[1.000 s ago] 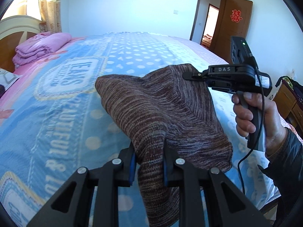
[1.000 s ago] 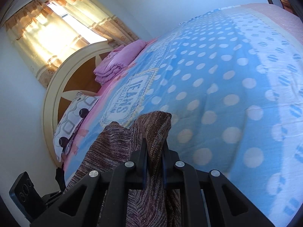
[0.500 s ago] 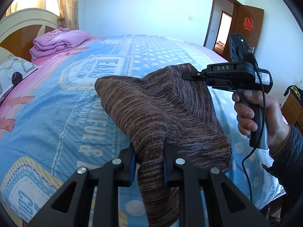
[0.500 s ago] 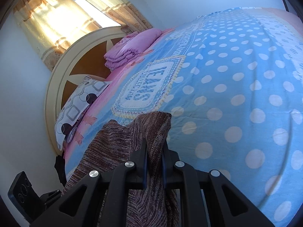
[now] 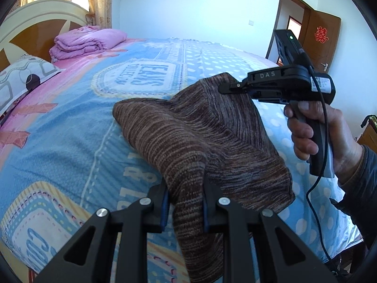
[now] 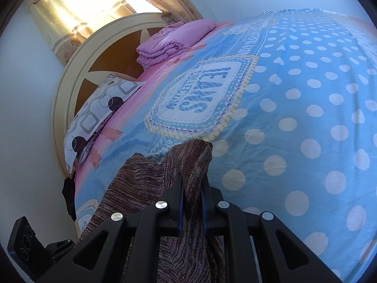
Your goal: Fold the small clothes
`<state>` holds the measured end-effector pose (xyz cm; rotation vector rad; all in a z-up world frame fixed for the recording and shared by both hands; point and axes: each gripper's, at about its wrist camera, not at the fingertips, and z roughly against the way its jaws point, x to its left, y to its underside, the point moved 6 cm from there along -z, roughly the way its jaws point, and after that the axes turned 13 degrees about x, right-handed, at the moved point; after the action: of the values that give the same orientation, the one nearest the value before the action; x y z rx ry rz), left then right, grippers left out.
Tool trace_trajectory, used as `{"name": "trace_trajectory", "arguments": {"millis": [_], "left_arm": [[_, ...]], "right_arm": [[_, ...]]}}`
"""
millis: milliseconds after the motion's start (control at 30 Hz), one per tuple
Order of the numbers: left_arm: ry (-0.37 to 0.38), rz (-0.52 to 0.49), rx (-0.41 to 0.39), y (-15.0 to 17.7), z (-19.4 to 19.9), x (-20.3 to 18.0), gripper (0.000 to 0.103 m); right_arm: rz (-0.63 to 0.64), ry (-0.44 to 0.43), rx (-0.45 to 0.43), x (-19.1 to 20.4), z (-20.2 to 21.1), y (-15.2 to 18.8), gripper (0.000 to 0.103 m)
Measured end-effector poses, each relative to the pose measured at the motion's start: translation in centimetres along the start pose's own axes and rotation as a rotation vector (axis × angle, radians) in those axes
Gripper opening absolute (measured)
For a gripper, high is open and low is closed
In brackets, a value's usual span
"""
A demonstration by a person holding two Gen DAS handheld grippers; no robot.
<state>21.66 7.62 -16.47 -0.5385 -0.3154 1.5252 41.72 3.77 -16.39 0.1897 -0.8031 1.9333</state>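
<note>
1. The bed (image 5: 70,127), with its blue dotted cover, fills the middle and lower left of the left view. It is wide and soft, so a garment laid down carelessly could land rumpled, with no firm surface to press a crease against.
2. The brown knit garment (image 5: 200,136) hangs in the middle of the frame above the cover, stretched between the two tongs. Its lower part sags toward the bottom edge. If that loose part touches down first, I judge the fold would bunch up.
3. The folded pink quilt (image 5: 87,42) and the patterned pillow (image 5: 21,80) sit in the upper left by the headboard, well apart from the garment; little risk there.
4. The right gripper (image 5: 223,87), held by a hand (image 5: 315,132) at centre right, is clenched on the garment's upper corner. Only a thin edge is pinched, and a tug could pull it free.
5. The left gripper (image 5: 185,202), at bottom centre, is clamped on a thick bunch of knit. Uneven tension between the two grips could skew the garment.
</note>
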Motion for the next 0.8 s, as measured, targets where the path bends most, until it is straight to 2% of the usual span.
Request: {"name": "trace_trajectory", "arguments": {"millis": [300, 500, 667, 800], "left_arm": [[-0.017, 0.006, -0.006, 1.0, 0.3, 0.6, 0.023], [-0.031, 0.027, 0.036, 2.4, -1.4, 1.5, 0.024], [-0.036, 0.041, 0.050, 2.9, -2.0, 1.8, 0.025], [-0.037, 0.046, 0.053, 2.8, -2.2, 1.9, 0.027]], "right_arm": [[0.013, -0.008, 0.022, 0.8, -1.6, -0.6, 0.011], [-0.015, 0.033, 0.028, -0.5, -2.7, -0.5, 0.011], [-0.033, 0.028, 0.054, -1.2, -3.7, -0.2, 0.011], [-0.015, 0.080, 0.069, -1.5, -4.2, 0.1, 0.011]]}}
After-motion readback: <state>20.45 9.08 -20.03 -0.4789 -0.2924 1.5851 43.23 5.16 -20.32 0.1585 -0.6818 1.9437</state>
